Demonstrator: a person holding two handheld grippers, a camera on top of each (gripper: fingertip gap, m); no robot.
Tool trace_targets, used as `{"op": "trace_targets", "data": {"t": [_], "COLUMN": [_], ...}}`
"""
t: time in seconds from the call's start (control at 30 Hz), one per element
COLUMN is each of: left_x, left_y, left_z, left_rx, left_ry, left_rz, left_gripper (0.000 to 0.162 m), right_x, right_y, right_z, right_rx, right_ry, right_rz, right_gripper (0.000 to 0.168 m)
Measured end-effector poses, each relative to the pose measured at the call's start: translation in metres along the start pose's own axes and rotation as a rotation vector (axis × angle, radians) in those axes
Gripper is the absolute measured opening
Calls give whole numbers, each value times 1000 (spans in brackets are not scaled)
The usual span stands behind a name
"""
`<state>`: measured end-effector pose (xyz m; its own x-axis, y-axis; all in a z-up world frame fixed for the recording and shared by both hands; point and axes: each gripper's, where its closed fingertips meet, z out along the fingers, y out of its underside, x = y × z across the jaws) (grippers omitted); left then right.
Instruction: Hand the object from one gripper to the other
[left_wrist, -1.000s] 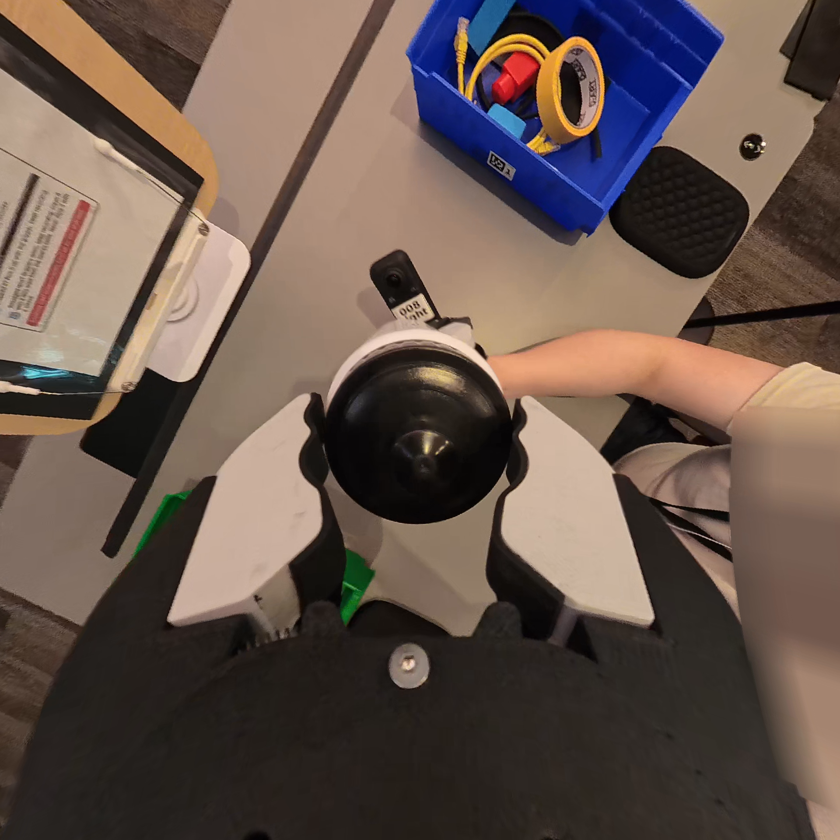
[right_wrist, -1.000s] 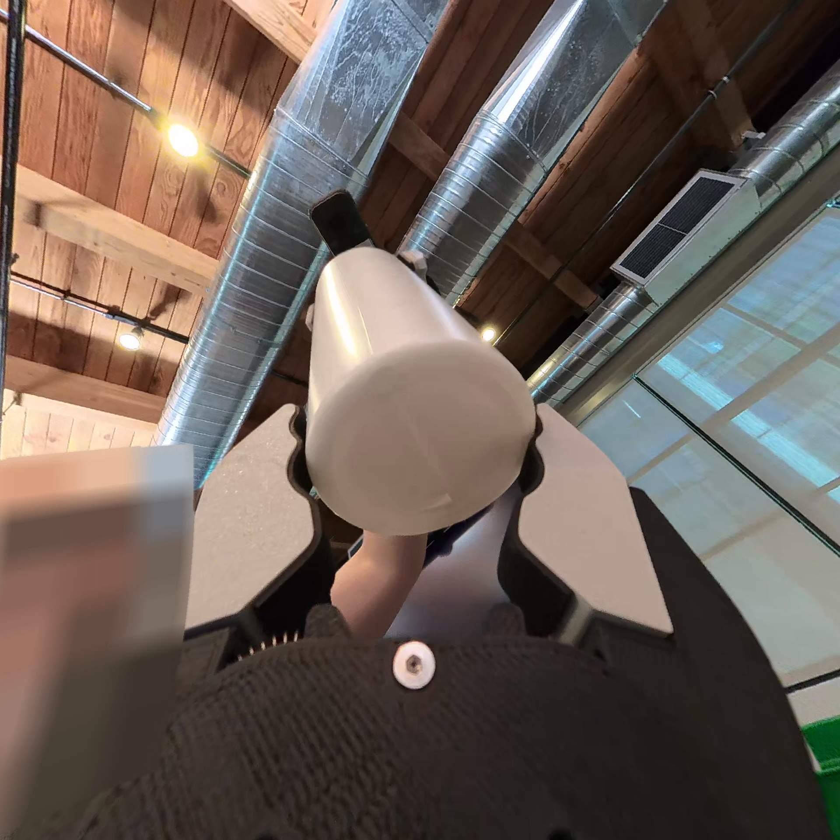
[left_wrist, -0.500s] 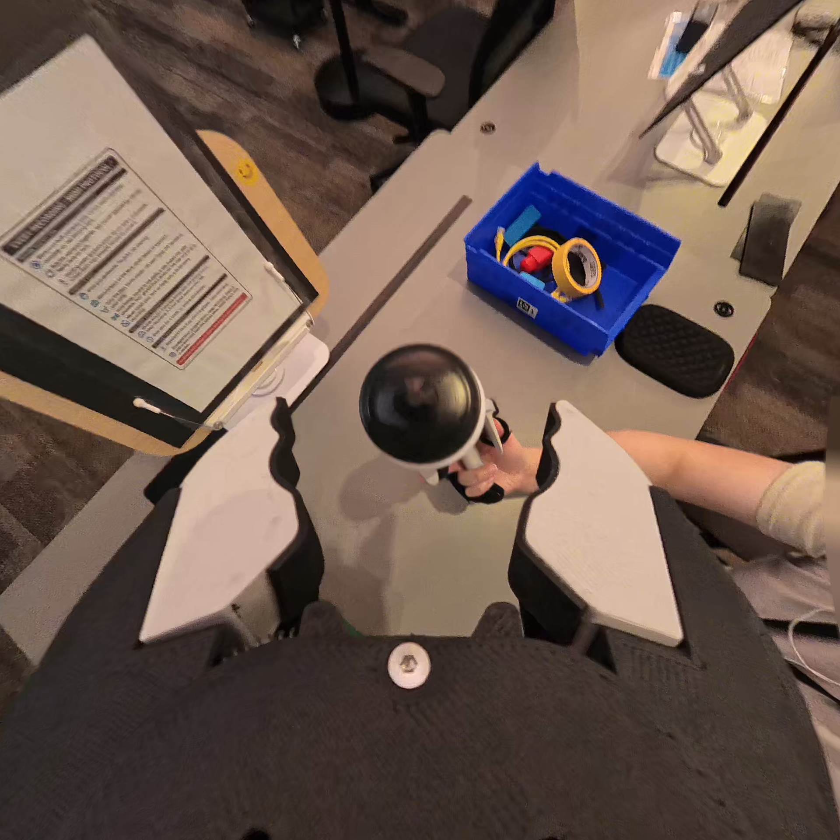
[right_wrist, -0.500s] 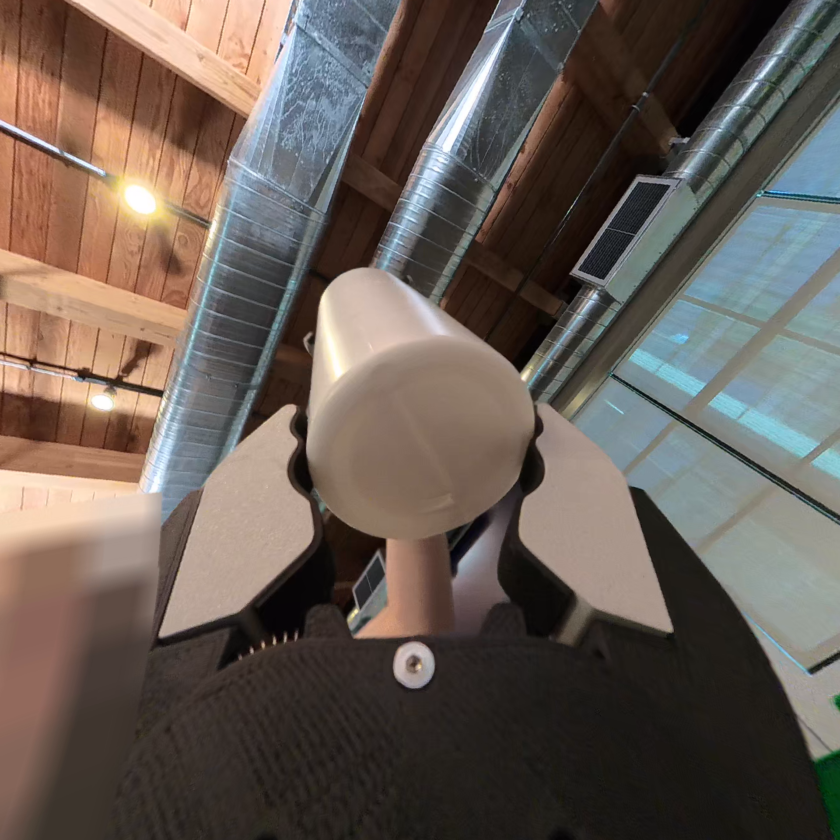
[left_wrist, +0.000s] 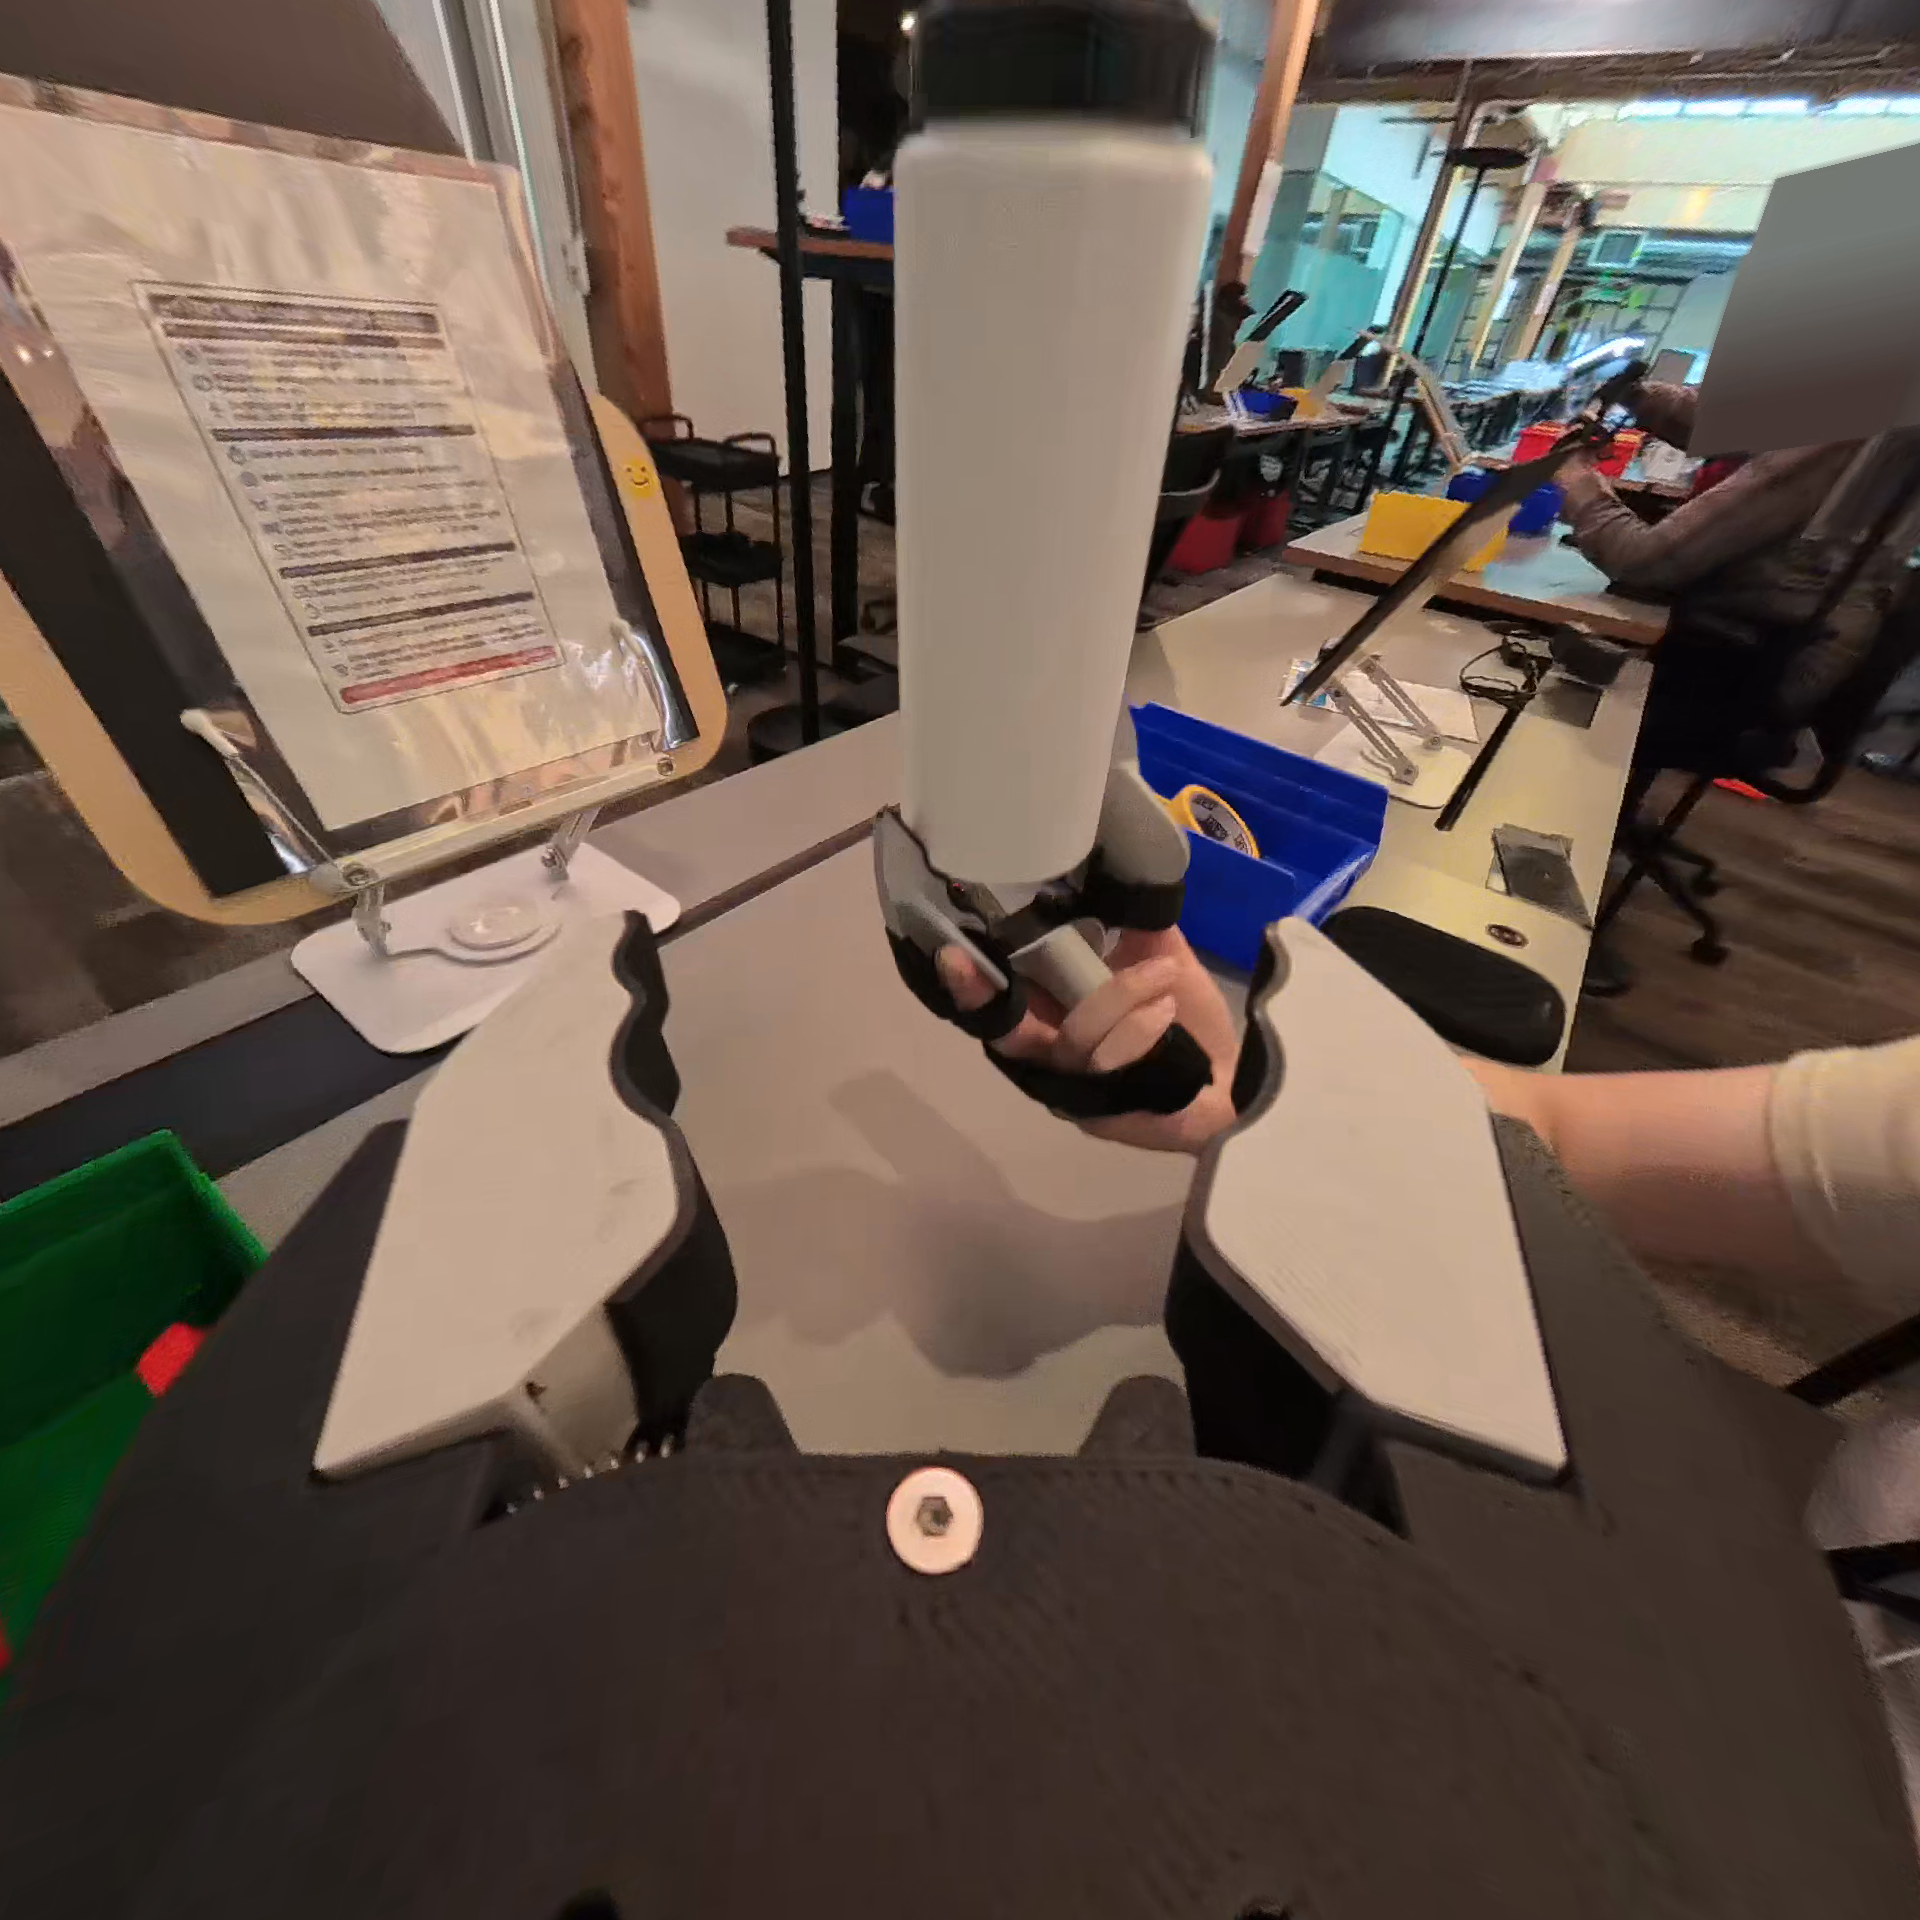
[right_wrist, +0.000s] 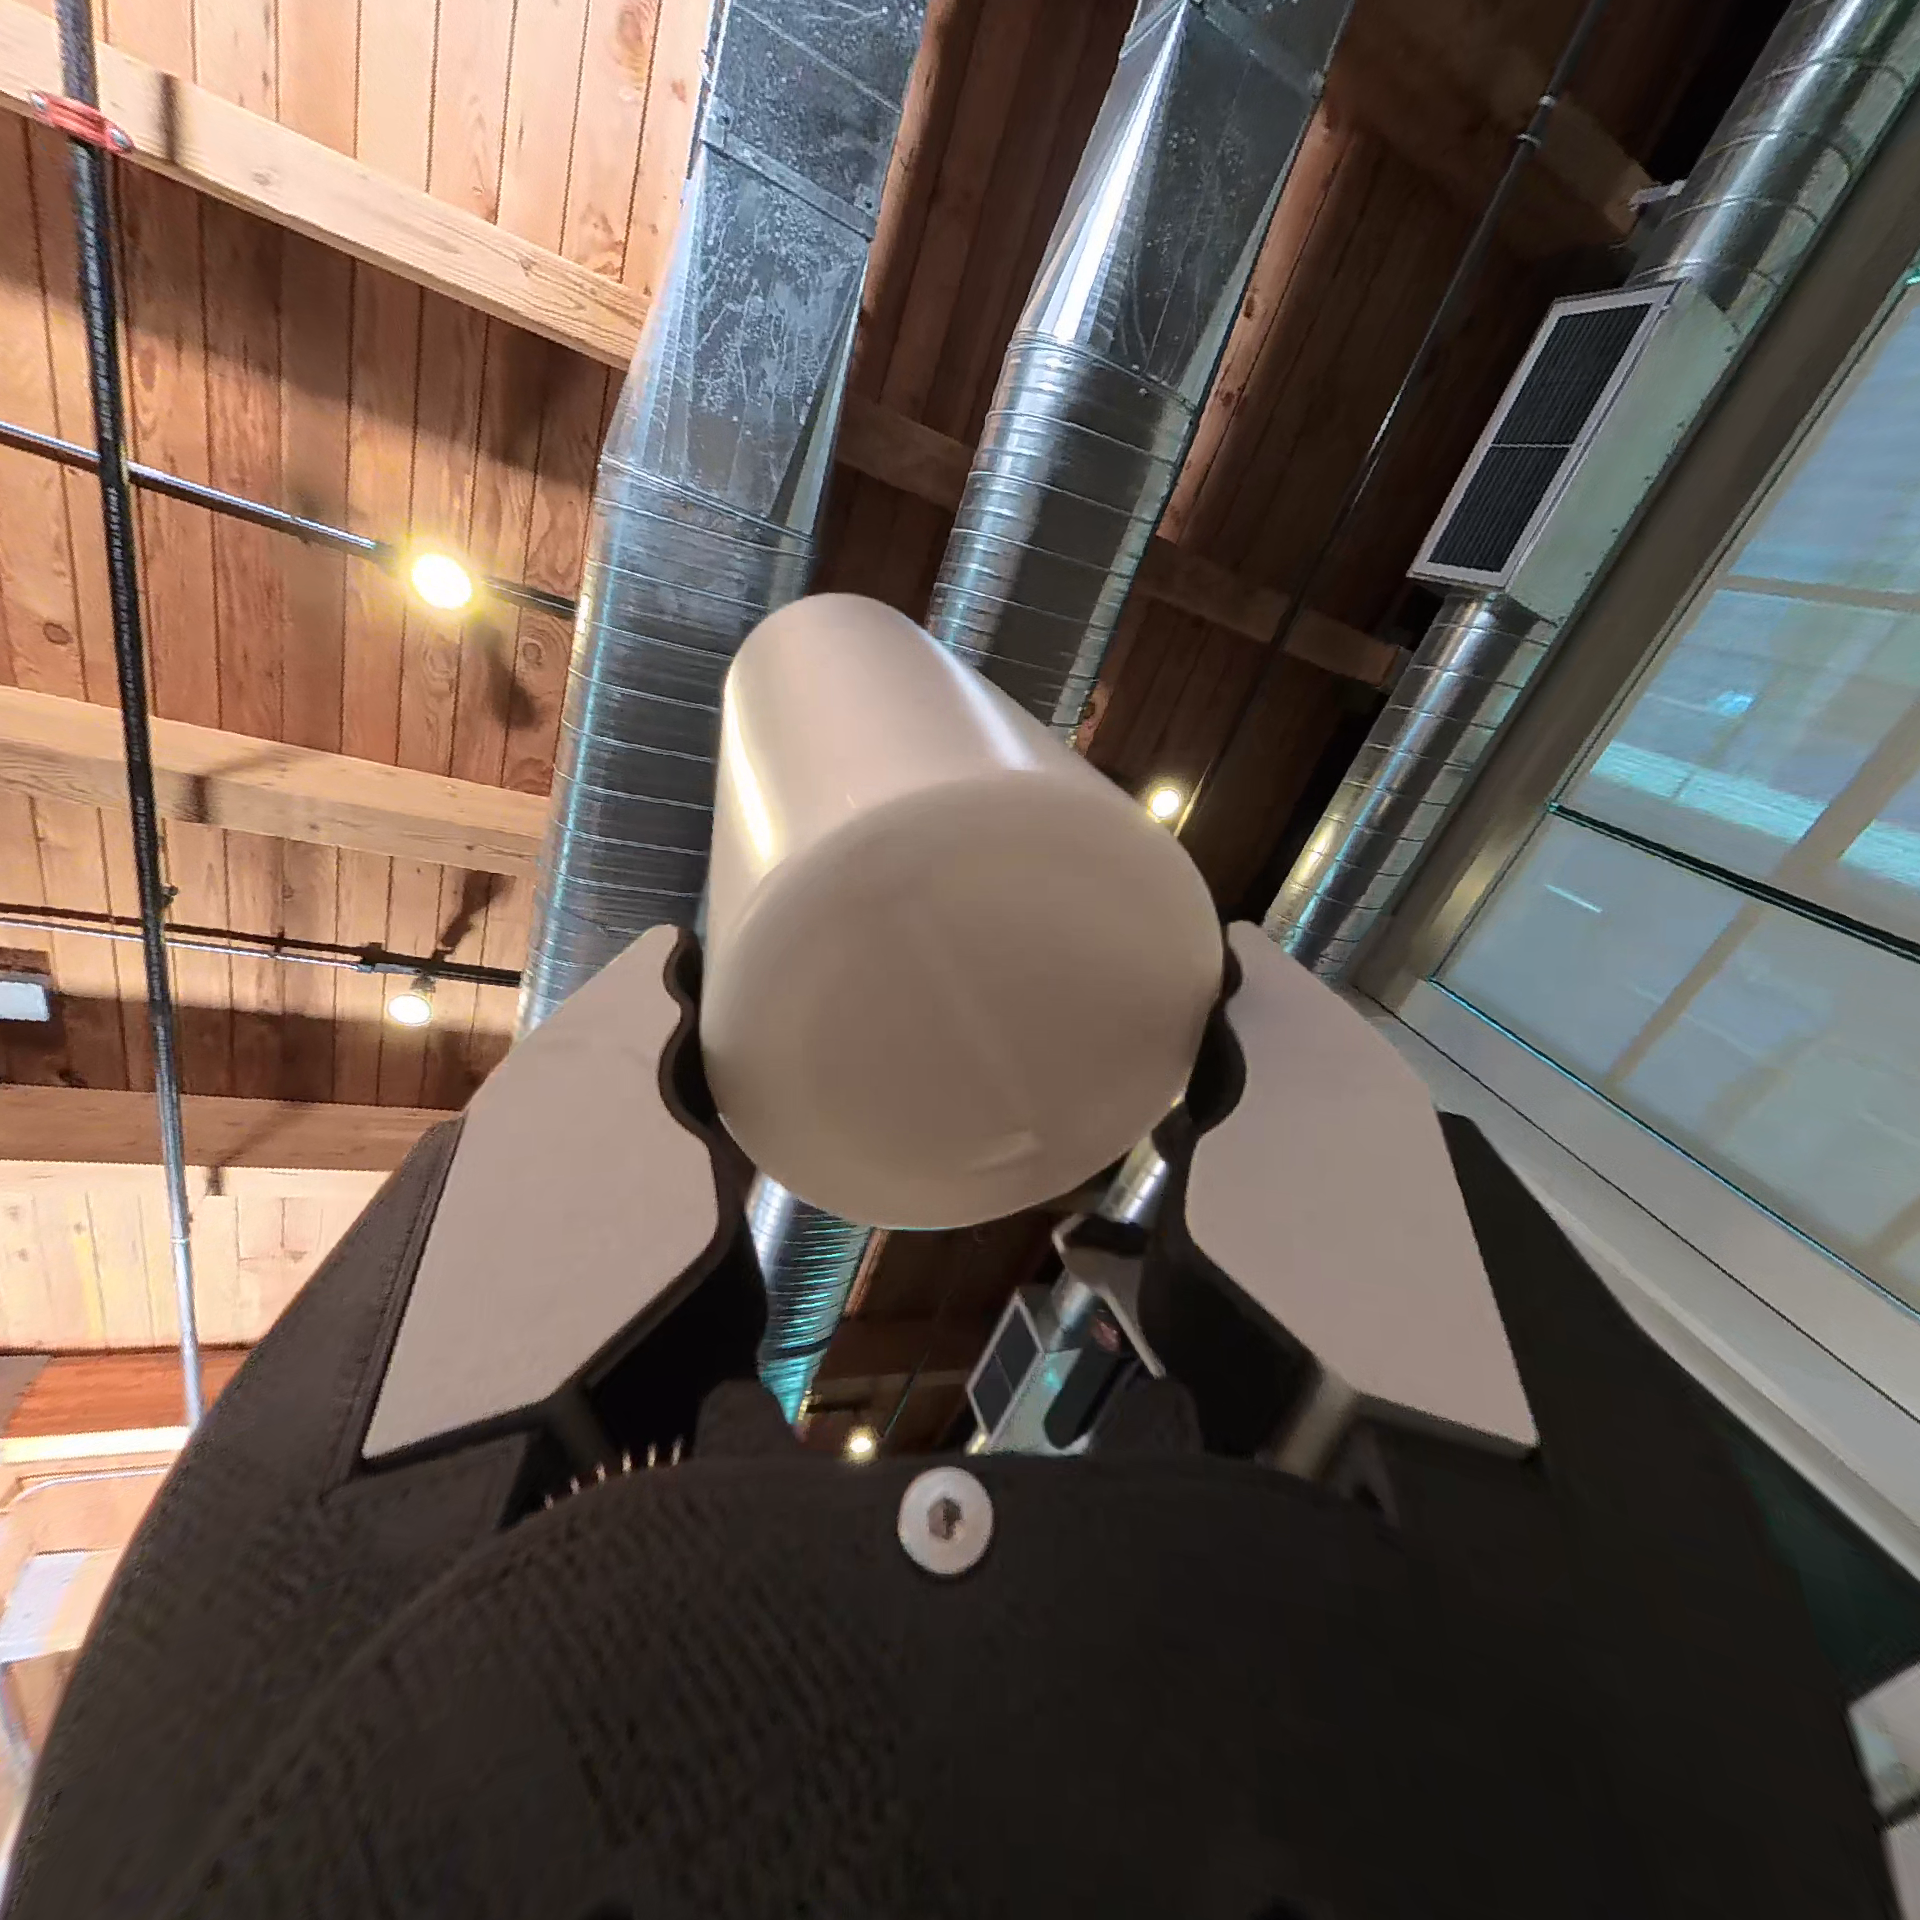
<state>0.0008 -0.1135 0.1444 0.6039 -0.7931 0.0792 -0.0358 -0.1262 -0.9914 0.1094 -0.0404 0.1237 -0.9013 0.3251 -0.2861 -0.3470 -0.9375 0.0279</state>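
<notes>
A tall white bottle (left_wrist: 1023, 488) with a black cap stands upright in the air over the grey table (left_wrist: 914, 1122). The right gripper (left_wrist: 1029, 873) holds its base from below, with a person's hand on the handle. In the right wrist view the bottle's flat bottom (right_wrist: 956, 1018) sits clamped between the two fingers of my right gripper (right_wrist: 951, 1023), which points up at the ceiling. My left gripper (left_wrist: 951, 1008) is open and empty, level with the table, a little in front of the bottle.
A framed sheet on a white stand (left_wrist: 343, 520) is at the left. A blue bin (left_wrist: 1268, 831) with a tape roll and a black pad (left_wrist: 1455, 987) lie to the right. A green bin (left_wrist: 94, 1299) is at the lower left. A seated person (left_wrist: 1766, 540) is far right. Spacing between my two grippers at the tips: around 15 cm.
My left gripper let go of the bottle's cap end, opened, pulled back and tilted from looking down to looking level. The right gripper keeps the bottle and holds it upright.
</notes>
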Motion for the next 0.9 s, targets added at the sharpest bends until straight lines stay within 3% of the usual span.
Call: {"op": "trace_targets", "data": {"t": [0.13, 0.43, 0.5, 0.57, 0.73, 0.8, 0.9], "left_x": [4, 70, 75, 70, 64, 60, 45], "left_y": [16, -6, 5, 12, 16, 11, 9], "left_z": [12, 89, 106, 119, 122, 119, 116], "left_rx": [62, 71, -5, -27, -8, 17, 31], "left_ry": [50, 605, 590, 544, 545, 552, 502], "left_rz": [100, 99, 167, 233, 234, 185, 143], "left_gripper": [111, 116, 112, 88, 86, 86, 86], "right_x": [-6, -6, -5, -8, 1, 3, -13], "right_y": [17, 57, 59, 60, 48, 32, 6], "right_z": [6, 5, 2, 0, -17, -36, -69], "right_rx": [4, -67, -80, -103, -133, -84, -44], "right_ry": [-41, -35, -20, -16, 163, 262, 395], "right_rz": [47, 108, 108, 97, -86, -181, -358], "right_gripper": [92, 92, 92, 92, 91, 100, 93]}}
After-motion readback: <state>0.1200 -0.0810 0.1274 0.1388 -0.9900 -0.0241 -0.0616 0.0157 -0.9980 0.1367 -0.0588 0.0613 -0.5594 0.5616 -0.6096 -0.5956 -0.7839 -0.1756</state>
